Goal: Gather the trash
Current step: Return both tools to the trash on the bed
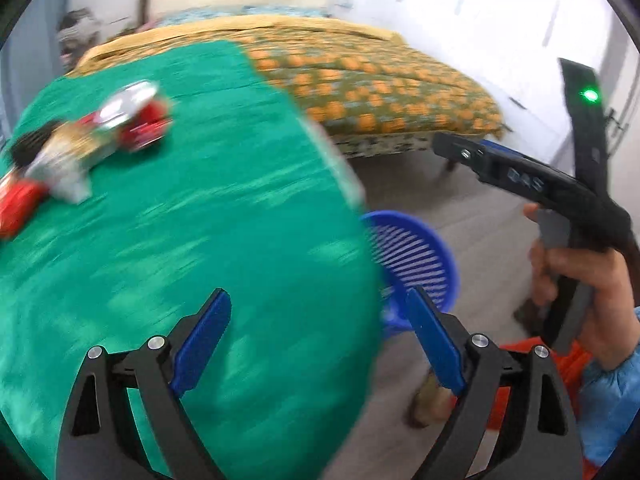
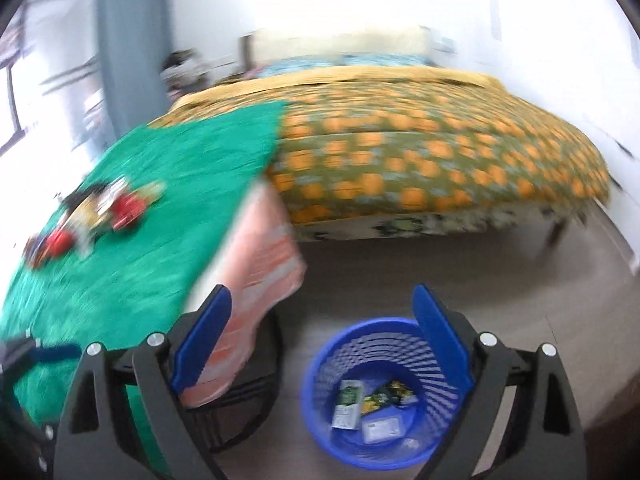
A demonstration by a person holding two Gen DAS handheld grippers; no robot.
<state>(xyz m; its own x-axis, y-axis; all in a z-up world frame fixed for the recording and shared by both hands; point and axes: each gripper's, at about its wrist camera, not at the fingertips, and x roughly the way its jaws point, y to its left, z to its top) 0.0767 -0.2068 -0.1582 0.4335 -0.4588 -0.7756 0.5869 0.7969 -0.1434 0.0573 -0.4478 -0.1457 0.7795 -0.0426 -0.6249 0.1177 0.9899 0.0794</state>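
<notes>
Left wrist view, left to right: heap of wrappers (image 1: 80, 148), red, silver and gold, print too blurred to read, lying on the green tablecloth (image 1: 192, 220) well ahead and left of the left gripper (image 1: 320, 344); the gripper's blue pads spread wide with nothing between them, released; the cloth's right edge runs diagonally between the pads, bare green cloth on the left side, grey floor (image 1: 472, 216) on the right; blue slatted bin (image 1: 416, 264) on the floor just ahead of the right pad; the right hand (image 1: 580, 288) holding a black gripper handle at far right, raised lettering on it too blurred to read. Right wrist view, left to right: same wrappers (image 2: 100, 208) far ahead-left on the tablecloth (image 2: 168, 208); pink striped cloth (image 2: 256, 280) hanging off the table edge beside the left pad; right gripper (image 2: 320, 344) released, empty; bin (image 2: 320, 400) below, by the right pad, holding a green-and-white packet (image 2: 347, 404), a yellow-green wrapper (image 2: 386, 394) and a pale card (image 2: 382, 429), text illegible. Patterned bed (image 2: 420, 152) beyond, open floor (image 2: 440, 272) between.
</notes>
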